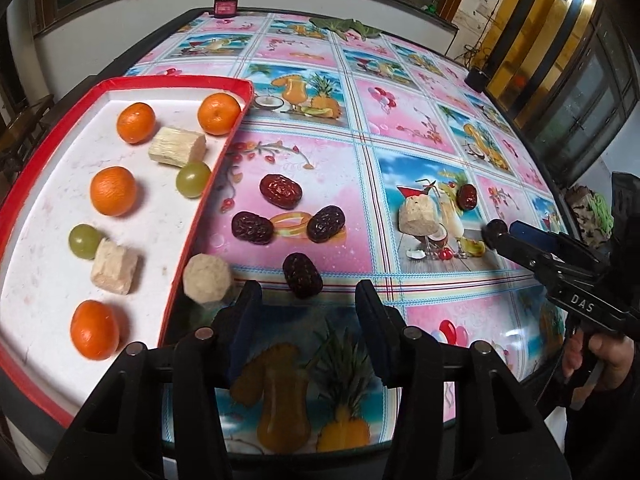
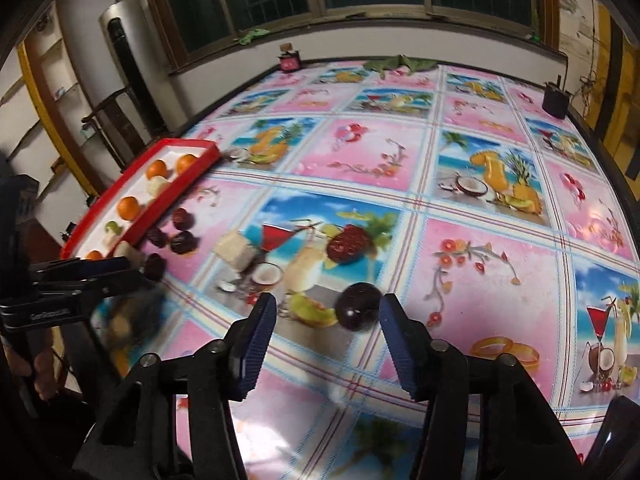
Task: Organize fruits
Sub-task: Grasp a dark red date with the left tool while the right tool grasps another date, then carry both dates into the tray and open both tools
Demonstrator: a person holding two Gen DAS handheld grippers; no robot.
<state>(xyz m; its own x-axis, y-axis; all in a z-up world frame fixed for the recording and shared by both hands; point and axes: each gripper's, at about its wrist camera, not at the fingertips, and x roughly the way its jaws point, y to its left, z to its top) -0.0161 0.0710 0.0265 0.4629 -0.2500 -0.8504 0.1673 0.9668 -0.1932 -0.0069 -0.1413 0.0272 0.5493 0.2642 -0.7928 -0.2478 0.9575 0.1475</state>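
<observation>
A red-rimmed white tray (image 1: 208, 176) at the left holds several oranges (image 1: 113, 191), two green grapes (image 1: 193, 179) and two pale sugarcane pieces (image 1: 177, 146). Beside it on the table lie several dark red dates (image 1: 280, 191) and a sugarcane piece (image 1: 207, 279) against the tray's wall. My left gripper (image 1: 308, 300) is open and empty, just short of one date (image 1: 302, 275). My right gripper (image 2: 328, 312) is open around a dark round fruit (image 2: 358, 306) on the table. Another sugarcane piece (image 2: 236, 250) and a date (image 2: 350, 244) lie beyond it.
The table carries a pink and blue fruit-print cloth (image 1: 400, 112). A small red jar (image 1: 226, 4) and green leaves (image 1: 348, 26) sit at its far edge, a dark cup (image 2: 555, 100) at the far right corner. A wall with windows stands behind.
</observation>
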